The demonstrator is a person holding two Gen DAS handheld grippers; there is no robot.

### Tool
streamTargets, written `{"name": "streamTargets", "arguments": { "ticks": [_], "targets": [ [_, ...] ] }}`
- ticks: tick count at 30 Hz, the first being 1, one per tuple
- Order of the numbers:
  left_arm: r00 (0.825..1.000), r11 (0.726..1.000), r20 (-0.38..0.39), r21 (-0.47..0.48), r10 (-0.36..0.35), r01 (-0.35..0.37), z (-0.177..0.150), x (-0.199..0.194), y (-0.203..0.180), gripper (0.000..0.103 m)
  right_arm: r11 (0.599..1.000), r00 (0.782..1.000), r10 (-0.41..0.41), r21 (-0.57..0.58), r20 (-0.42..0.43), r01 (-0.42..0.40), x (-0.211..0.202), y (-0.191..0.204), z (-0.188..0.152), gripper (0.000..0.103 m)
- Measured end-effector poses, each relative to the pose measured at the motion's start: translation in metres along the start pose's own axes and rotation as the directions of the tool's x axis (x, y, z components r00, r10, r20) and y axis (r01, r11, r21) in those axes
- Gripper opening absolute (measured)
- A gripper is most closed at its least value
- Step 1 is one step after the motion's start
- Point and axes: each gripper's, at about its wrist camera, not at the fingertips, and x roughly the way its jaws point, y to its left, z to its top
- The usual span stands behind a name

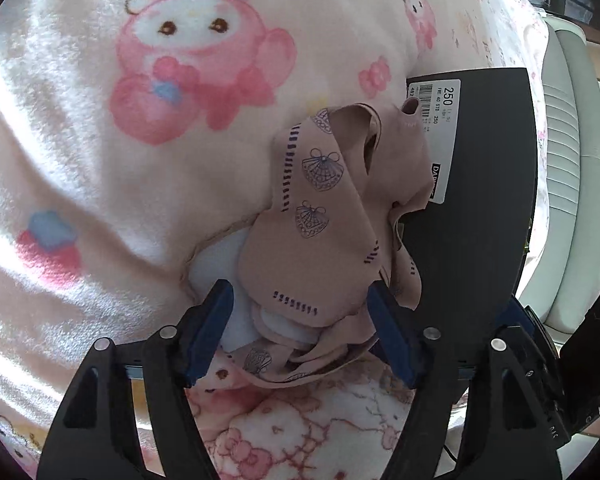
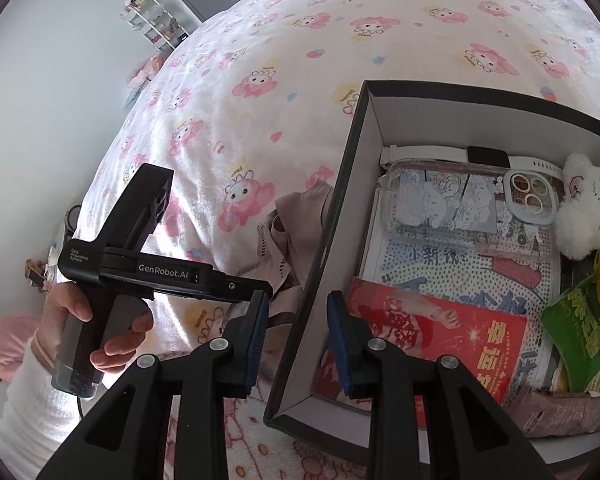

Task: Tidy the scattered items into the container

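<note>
The left gripper (image 1: 300, 332) has its jaws spread wide around a crumpled beige cloth (image 1: 332, 216) with little shell prints. The cloth sits on the bed's pink cartoon blanket (image 1: 100, 160), bunched right up against the outside wall of the black box (image 1: 488, 200); can't tell if the pads actually touch it. The right gripper (image 2: 298, 340) is open too, one jaw on each side of the box wall (image 2: 316, 280), holding nothing. Inside the box there's a clear phone case (image 2: 452, 204), a white plush toy (image 2: 588, 216), a red packet (image 2: 440, 328) and a green snack bag (image 2: 580, 332).
</note>
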Motion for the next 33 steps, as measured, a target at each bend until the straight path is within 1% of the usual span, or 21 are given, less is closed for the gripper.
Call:
{"name": "streamTargets", "arguments": {
  "ticks": [2,5,8,10,12,13,16,17,18,19,20,21,22,23,24,26,28,30,33],
  "targets": [
    [1.000,1.000,-0.006,-0.003,-0.027,0.027,0.006,0.002,-0.006,0.071,1.000,1.000,-0.008,0.007,0.005,0.008,0.001,-0.004,0.004,0.026],
    [0.999,0.999,-0.010,0.006,-0.049,0.049,0.013,0.003,-0.013,0.071,1.000,1.000,-0.013,0.019,-0.002,0.013,0.004,-0.009,0.005,0.026],
    [0.998,0.998,-0.012,0.013,-0.056,0.056,0.012,-0.001,-0.017,0.070,1.000,1.000,-0.012,0.028,-0.019,0.012,0.011,-0.010,0.002,0.027],
    [0.996,0.997,-0.055,0.024,-0.068,0.069,0.005,-0.006,-0.018,0.070,1.000,1.000,-0.008,0.028,-0.026,0.008,0.012,-0.010,0.001,0.027],
    [0.990,0.997,-0.111,-0.002,-0.083,0.084,0.000,-0.010,-0.015,0.070,1.000,1.000,-0.009,0.016,-0.029,0.009,0.010,-0.009,-0.002,0.026],
    [0.989,0.996,-0.126,-0.014,-0.084,0.083,-0.002,-0.012,-0.014,0.069,1.000,1.000,-0.007,0.011,-0.025,0.007,0.008,-0.008,-0.002,0.026],
    [0.987,0.997,-0.137,-0.008,-0.081,0.081,0.000,-0.012,-0.022,0.069,1.000,1.000,0.006,0.026,-0.009,-0.006,0.004,-0.009,-0.001,0.027],
    [0.987,0.996,-0.130,-0.015,-0.090,0.088,0.002,-0.010,-0.026,0.068,0.999,1.000,0.011,0.031,-0.003,-0.011,0.002,-0.009,-0.001,0.027],
    [0.986,0.993,-0.122,-0.029,-0.113,0.111,0.005,-0.007,-0.029,0.066,0.999,1.000,0.010,0.034,0.001,-0.010,0.001,-0.010,0.001,0.026],
    [0.985,0.992,-0.116,-0.042,-0.126,0.122,0.007,-0.003,-0.033,0.061,0.999,1.000,0.007,0.035,0.004,-0.007,0.000,-0.010,0.001,0.027],
    [0.987,0.991,-0.098,-0.056,-0.126,0.120,0.010,-0.001,-0.036,0.053,0.999,1.000,0.005,0.036,0.009,-0.005,-0.001,-0.010,0.002,0.027],
    [0.991,0.993,-0.079,-0.062,-0.105,0.100,0.013,0.000,-0.039,0.032,0.999,1.000,0.003,0.037,0.014,-0.003,-0.003,-0.011,0.002,0.027],
    [0.996,0.996,-0.051,-0.052,-0.073,0.071,0.014,-0.001,-0.044,0.005,0.999,1.000,0.000,0.038,0.018,0.000,-0.005,-0.013,0.002,0.027],
    [0.998,0.998,-0.018,-0.030,-0.063,0.062,0.014,-0.006,-0.050,0.004,0.999,1.000,-0.003,0.040,0.020,0.002,-0.006,-0.014,0.001,0.027],
    [0.997,0.997,0.025,-0.009,-0.070,0.071,0.013,-0.013,-0.056,0.004,0.999,1.000,-0.004,0.044,0.021,0.003,-0.008,-0.016,0.000,0.027],
    [0.991,0.996,0.096,0.028,-0.093,0.090,0.006,-0.031,-0.068,0.003,0.999,1.000,-0.008,0.050,0.020,0.007,-0.011,-0.020,-0.002,0.027],
    [0.983,0.992,0.137,0.063,-0.119,0.112,-0.002,-0.048,-0.079,0.003,0.998,1.000,-0.017,0.060,0.019,0.016,-0.013,-0.024,-0.004,0.027],
    [0.973,0.985,0.175,0.100,-0.153,0.138,-0.011,-0.068,-0.093,0.003,0.997,1.000,-0.012,0.072,0.028,0.010,-0.018,-0.027,-0.008,0.027],
    [0.947,0.969,0.249,0.189,-0.202,0.157,-0.027,-0.098,-0.125,0.003,0.998,0.999,0.010,0.068,0.035,-0.013,-0.026,-0.028,-0.015,0.027]
  ]
}}
